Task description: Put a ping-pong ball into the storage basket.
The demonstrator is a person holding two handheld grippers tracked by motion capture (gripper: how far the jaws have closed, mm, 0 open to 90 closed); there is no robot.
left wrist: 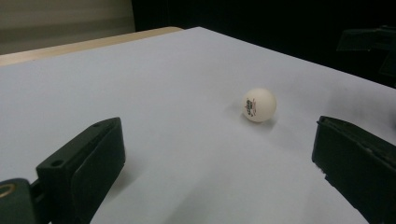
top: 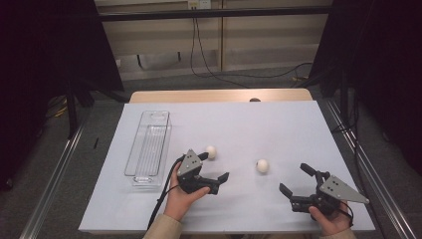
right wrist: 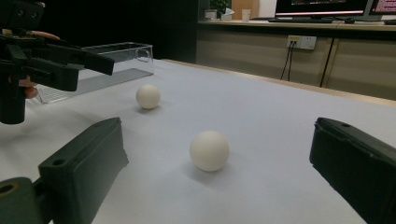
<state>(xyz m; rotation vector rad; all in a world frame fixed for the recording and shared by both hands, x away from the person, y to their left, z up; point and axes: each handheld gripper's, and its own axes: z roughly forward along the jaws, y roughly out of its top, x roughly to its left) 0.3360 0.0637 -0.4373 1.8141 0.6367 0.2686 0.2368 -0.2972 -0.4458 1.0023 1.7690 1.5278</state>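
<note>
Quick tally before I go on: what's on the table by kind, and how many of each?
Small white round balls: 2, one near the left gripper, one mid-table
Clear plastic rectangular tray: 1
Black two-jaw grippers: 2, left and right, both open
Total: 5

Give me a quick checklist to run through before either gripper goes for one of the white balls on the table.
1. Left gripper open: ok, jaws spread wide with nothing between them.
2. Right gripper open: ok, jaws spread and empty.
3. Right ball lined up with the right gripper: ok, the right gripper view has it lying between the jaws a little ahead.
4. Left ball free to grasp: ok, it lies loose on the white table, close beside the left gripper.
5. Clear tray ready to receive: ok, it lies flat at the left with nothing visible inside.
6. Balls at rest: cannot tell from a single moment.
</note>
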